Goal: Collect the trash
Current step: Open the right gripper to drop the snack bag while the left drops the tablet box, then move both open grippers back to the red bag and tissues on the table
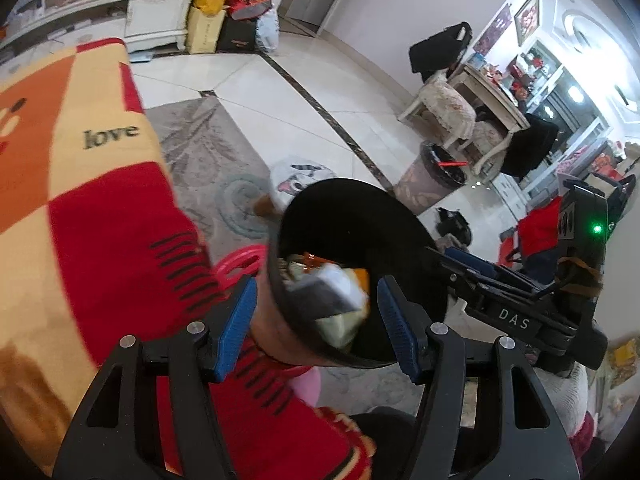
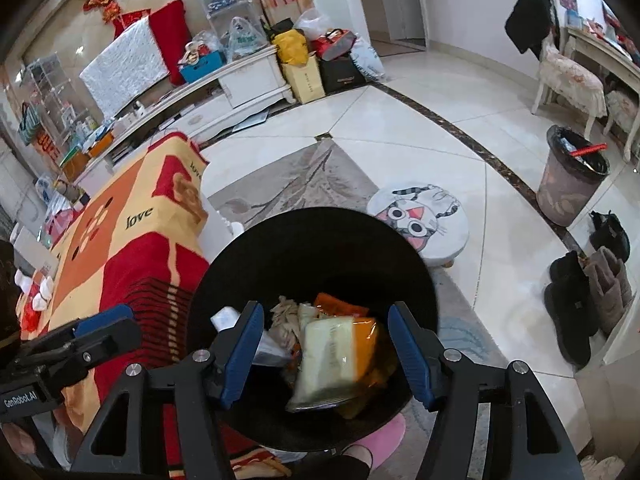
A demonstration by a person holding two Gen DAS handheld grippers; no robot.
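Trash (image 2: 340, 356) is seen inside a black bin (image 2: 312, 240), bunched at its bottom: a pale green packet on top, orange wrappers under it, crumpled white paper and a grey-white piece beside them.

Largest first:
- Blanket (image 2: 132, 264), red/orange/cream blocks with "love" printed on it, is draped over a raised surface directly left of the bin. Same blanket fills the left side of the left wrist view (image 1: 80, 200).
- Grey patterned rug (image 2: 304, 176) lies on white floor tiles, beyond the bin.
- Black bin is between the two grippers. In the left wrist view (image 1: 352, 216) it appears tilted, mouth turned toward the camera; the tilt may be partly lens distortion.
- Second waste bin (image 2: 572, 176), patterned, black-lined, stands well apart at far right, a red stick across its rim.
- Round cat-face stool (image 2: 420, 216) sits just behind the black bin.
- Dark boots (image 2: 572, 312) are lined up at right.

Grippers:
- Right gripper (image 2: 326, 344): jaws parted, blue pads held above the bin mouth, nothing pinched; packet seen in the gap lies below, untouched.
- Left gripper (image 1: 316, 320): jaws parted, straddling the near rim of the bin. No pad is seen pressing on the rim. Released.
- Right gripper's body is also caught in the left wrist view (image 1: 472, 264), at the bin's right edge.
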